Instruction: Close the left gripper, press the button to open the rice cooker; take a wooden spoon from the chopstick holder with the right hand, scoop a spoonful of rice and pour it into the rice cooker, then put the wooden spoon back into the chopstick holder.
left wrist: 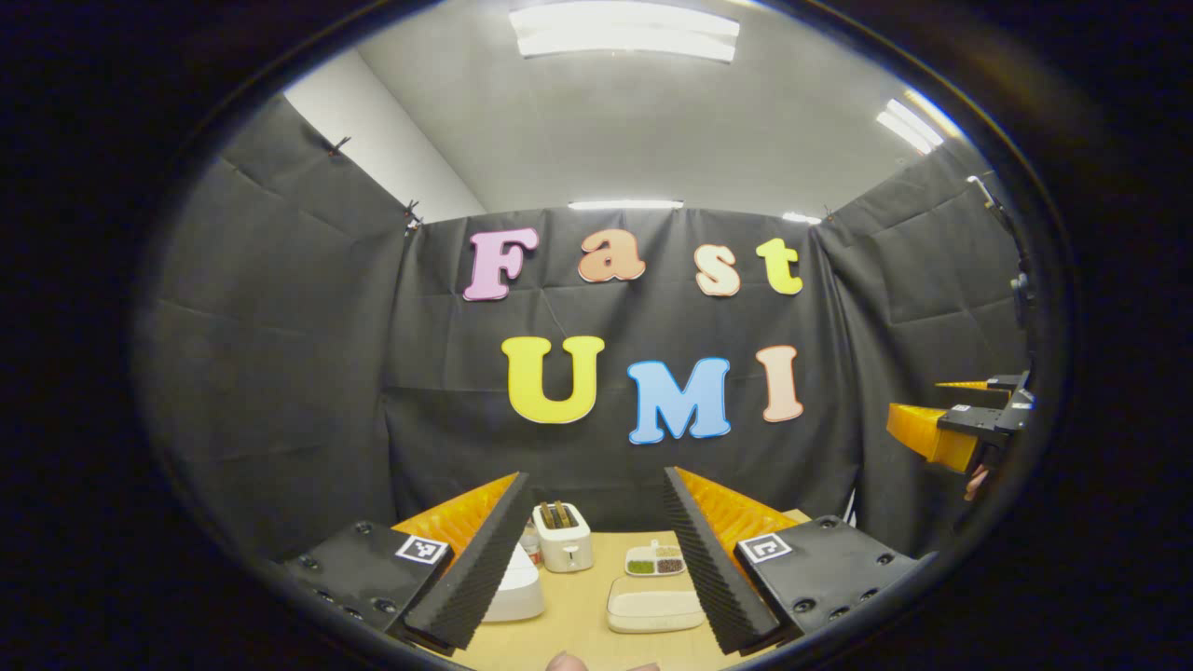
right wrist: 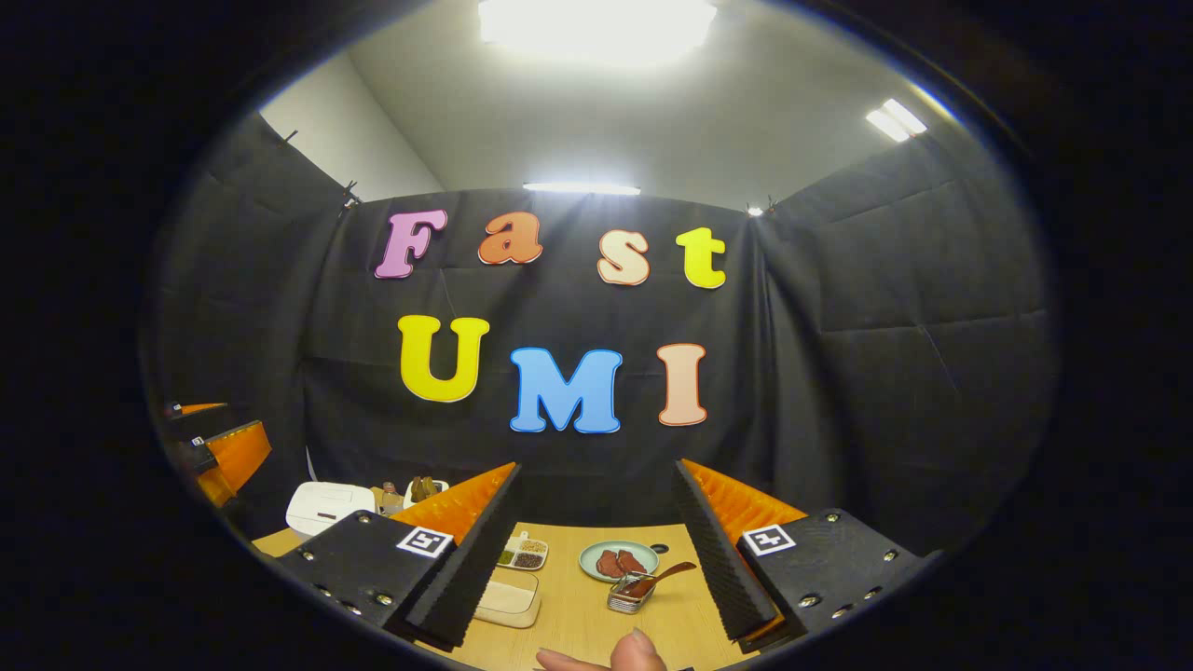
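on the counter [right wrist: 578, 620], the wooden spoon [right wrist: 664, 575] leans in the chopstick holder [right wrist: 626, 594], and the rice cooker [right wrist: 322, 505] sits far left. both the left gripper [left wrist: 596, 559] and the right gripper [right wrist: 596, 550] hover with jaws spread, holding nothing.

A white toaster [left wrist: 564, 539] stands at the far edge of the bench [left wrist: 578, 615], a small divided dish [left wrist: 655, 560] just right of it; further right, a green plate [right wrist: 618, 561] carrying brown pieces.
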`<state>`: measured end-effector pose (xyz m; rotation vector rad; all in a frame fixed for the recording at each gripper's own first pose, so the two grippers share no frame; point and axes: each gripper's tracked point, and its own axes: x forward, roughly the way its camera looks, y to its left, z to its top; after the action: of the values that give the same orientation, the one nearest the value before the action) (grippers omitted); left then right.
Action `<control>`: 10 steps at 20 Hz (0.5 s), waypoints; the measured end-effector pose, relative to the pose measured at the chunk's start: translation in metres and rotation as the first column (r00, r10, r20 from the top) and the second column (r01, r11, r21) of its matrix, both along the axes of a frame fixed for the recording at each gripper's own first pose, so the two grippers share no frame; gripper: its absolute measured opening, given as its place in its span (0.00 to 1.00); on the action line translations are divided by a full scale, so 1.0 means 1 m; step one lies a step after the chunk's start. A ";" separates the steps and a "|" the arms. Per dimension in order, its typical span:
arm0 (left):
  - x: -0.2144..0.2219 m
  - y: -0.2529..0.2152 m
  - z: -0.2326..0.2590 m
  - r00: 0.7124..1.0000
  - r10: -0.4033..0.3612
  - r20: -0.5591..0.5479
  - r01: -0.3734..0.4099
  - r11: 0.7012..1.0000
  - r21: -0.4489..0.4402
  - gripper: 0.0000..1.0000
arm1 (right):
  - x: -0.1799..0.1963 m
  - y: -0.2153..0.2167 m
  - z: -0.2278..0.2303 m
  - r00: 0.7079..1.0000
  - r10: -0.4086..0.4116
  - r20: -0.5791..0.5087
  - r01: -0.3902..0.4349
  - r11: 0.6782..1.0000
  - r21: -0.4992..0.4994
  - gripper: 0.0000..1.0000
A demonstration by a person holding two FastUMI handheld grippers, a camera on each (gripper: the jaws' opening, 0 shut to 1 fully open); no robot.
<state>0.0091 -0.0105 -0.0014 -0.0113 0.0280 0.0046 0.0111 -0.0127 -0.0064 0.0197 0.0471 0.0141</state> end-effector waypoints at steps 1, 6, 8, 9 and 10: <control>0.001 -0.003 0.000 1.000 0.003 -0.001 -0.003 1.000 0.007 0.94 | 0.002 0.000 -0.001 1.000 0.010 -0.004 -0.010 1.000 0.006 0.97; 0.012 -0.017 -0.008 0.999 0.029 -0.023 -0.028 1.000 0.008 0.94 | 0.014 -0.009 -0.010 0.999 0.045 -0.021 -0.045 0.999 -0.009 0.97; 0.016 -0.021 -0.011 0.999 0.044 -0.032 -0.044 0.999 0.015 0.94 | 0.020 -0.014 -0.012 0.998 0.059 -0.021 -0.059 0.998 -0.009 0.97; 0.017 -0.022 -0.012 0.998 0.055 -0.034 -0.055 0.998 0.021 0.94 | 0.024 -0.016 -0.013 0.998 0.067 -0.023 -0.067 0.998 -0.007 0.97; 0.020 -0.024 -0.010 0.997 0.065 -0.033 -0.064 0.998 0.026 0.94 | 0.029 -0.017 -0.016 0.997 0.079 -0.025 -0.079 0.997 -0.001 0.97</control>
<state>0.0290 -0.0344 -0.0117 0.0128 0.0614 0.0698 0.0402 -0.0297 -0.0226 0.0159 0.0731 0.0927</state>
